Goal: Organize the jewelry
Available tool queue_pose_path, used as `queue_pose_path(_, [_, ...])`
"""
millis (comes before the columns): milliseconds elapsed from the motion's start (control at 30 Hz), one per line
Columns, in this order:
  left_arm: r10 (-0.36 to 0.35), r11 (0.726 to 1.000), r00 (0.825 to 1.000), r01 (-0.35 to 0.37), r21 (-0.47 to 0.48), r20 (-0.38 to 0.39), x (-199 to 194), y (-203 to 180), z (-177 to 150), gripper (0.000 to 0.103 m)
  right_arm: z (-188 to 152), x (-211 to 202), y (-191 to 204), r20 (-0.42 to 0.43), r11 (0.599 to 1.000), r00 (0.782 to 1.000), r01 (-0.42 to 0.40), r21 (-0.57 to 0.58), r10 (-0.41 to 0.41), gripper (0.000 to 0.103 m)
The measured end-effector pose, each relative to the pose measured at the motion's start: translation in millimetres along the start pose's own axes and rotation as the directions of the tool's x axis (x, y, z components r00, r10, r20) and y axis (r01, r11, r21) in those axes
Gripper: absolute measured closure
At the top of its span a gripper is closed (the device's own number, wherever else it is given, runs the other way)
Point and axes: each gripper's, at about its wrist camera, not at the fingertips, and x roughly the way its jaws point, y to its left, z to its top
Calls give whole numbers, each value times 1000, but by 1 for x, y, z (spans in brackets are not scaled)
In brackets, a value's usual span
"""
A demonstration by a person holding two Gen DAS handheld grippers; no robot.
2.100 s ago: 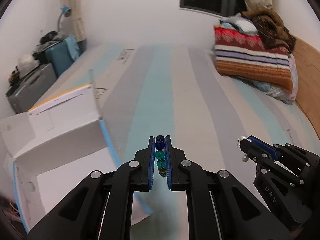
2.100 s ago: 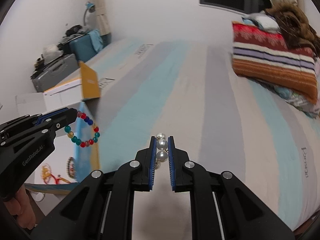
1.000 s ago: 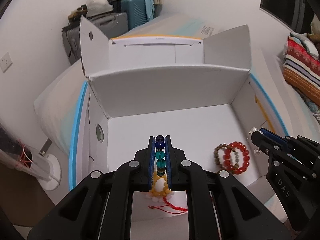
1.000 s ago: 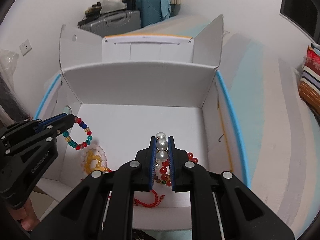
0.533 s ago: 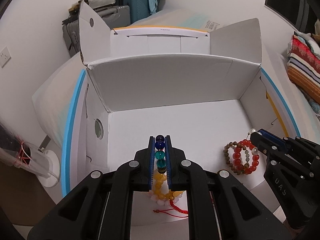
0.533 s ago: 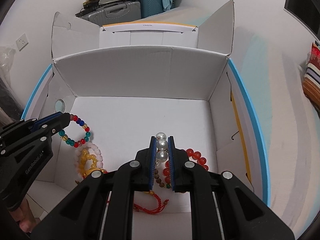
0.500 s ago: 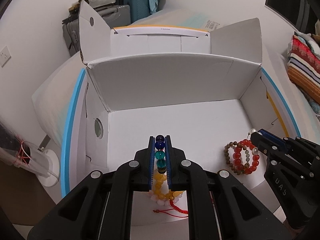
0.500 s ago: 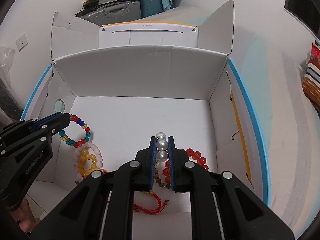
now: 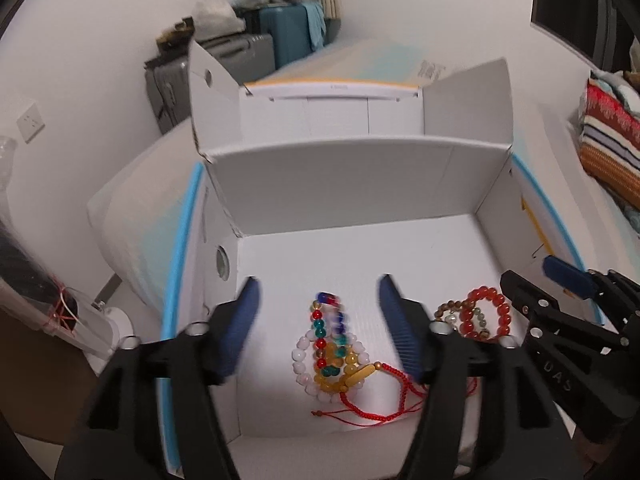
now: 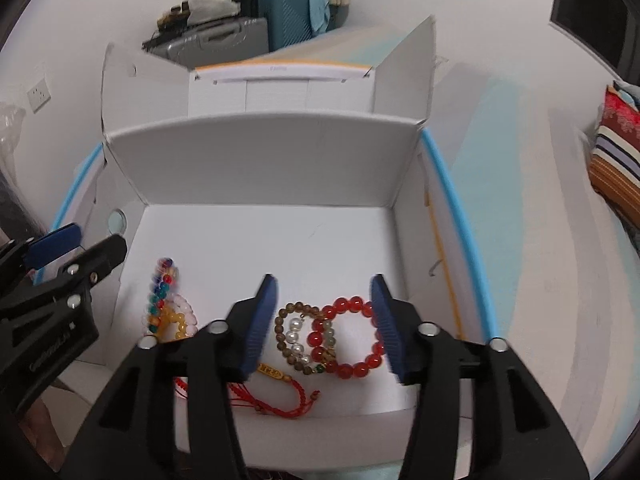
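- My left gripper (image 9: 318,316) hangs over the white cardboard box (image 9: 360,184) with its jaws spread wide and nothing between them; the multicolored bead bracelet (image 9: 329,330) lies straight below that gap, on the box floor.
- That bracelet looks motion-blurred, so I'd guess it is only just settling. Its loop is stretched lengthwise, running away from me along the finger direction, and it overlaps the pale pink and amber bead bracelets (image 9: 320,368) beneath it.
- My right gripper (image 10: 324,320) is likewise wide open and empty. The pearl bracelet (image 10: 298,336) sits on the floor below the gap, nearer the left pad, inside a brown wooden-bead bracelet (image 10: 294,334) and touching a red bead bracelet (image 10: 352,338).
- So each loose piece lies directly under its own jaws: left for the multicolored strand, right for the pearls. Both are inside the box, toward its near wall.
- A red braided cord bracelet (image 10: 280,394) with a yellow charm trails along the near edge between the two piles.
- Beads are round, glossy and hard; the pearls are smooth and white, the wooden ones matte. The box is stiff, plain white card with raised flaps and a blue edge trim.
- I judge both drops done; pulling back up clear of the flaps comes next.
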Motion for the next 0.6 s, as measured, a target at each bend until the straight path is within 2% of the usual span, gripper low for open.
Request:
queue_pose_path(67, [2, 1000, 1000, -1, -7, 30, -13, -1, -3, 25, -4, -14, -5, 36, 1000, 999, 17, 2, -17, 36])
queue_pose_path(133, [-1, 1000, 998, 1, -12, 56, -23, -2, -6, 12, -10, -29, -10, 74, 1000, 997, 19, 15, -20, 21])
queue_pose_path(233, [-1, 1000, 995, 3, -17, 103, -40, -4, -16, 5, -20, -48, -17, 112, 999, 993, 27, 22, -30, 12])
queue_pose_path(300, [-15, 1000, 993, 18, -21, 113, -47, -5, -23, 6, -28, -58, -22, 132, 999, 991, 32, 31, -36, 8])
queue_pose_path(433, [-35, 999, 991, 39, -30, 132, -59, -8, -38, 6, -49, -70, -28, 151, 997, 987, 55, 45, -61, 8])
queue_pose_path(600, [-19, 998, 986, 30, -61, 167, -73, -8, -62, 6, -79, -78, -29, 160, 998, 985, 54, 44, -61, 8])
